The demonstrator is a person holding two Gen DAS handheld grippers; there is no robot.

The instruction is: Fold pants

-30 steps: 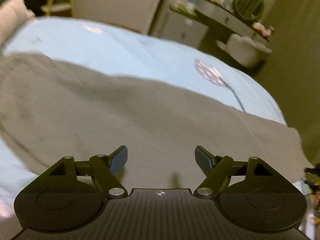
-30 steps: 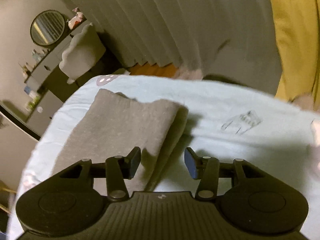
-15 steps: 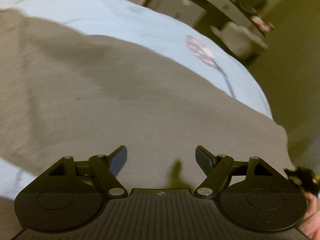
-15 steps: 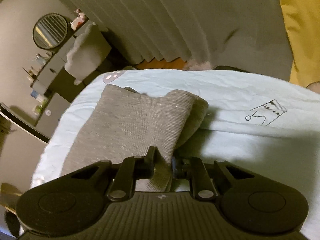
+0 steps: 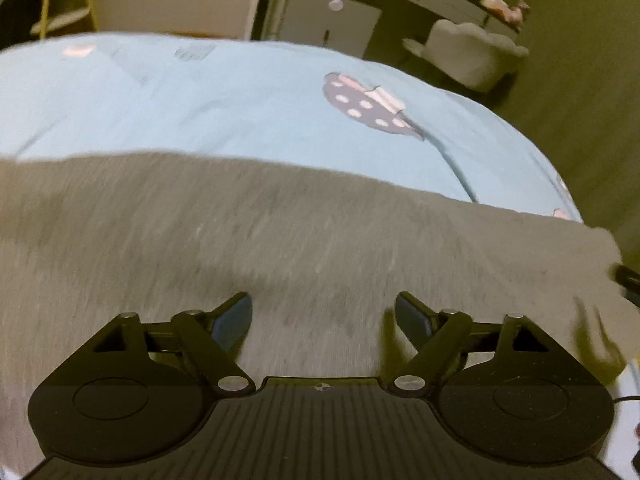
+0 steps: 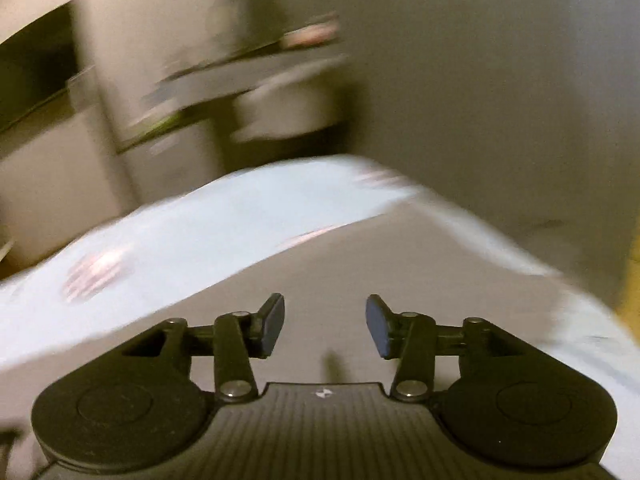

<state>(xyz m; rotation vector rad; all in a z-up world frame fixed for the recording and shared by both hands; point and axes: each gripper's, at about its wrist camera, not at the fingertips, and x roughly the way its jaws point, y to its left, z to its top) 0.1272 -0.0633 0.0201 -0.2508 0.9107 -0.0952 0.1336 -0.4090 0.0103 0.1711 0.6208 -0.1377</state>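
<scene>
The grey pants lie folded on the light blue bedsheet and fill the lower half of the left wrist view. My left gripper is open and empty just above the fabric. In the blurred right wrist view the pants spread out under my right gripper, which is open and empty close over the cloth.
The sheet has a dark spotted print near its far right. Beyond the bed stand a white cabinet, a pale chair and a dresser. The right wrist view shows blurred furniture and a wall.
My right gripper was shut on the pants' edge half a second ago; it has let go, opened and swung round fast. My left gripper stays open and has tilted up over the pants.
</scene>
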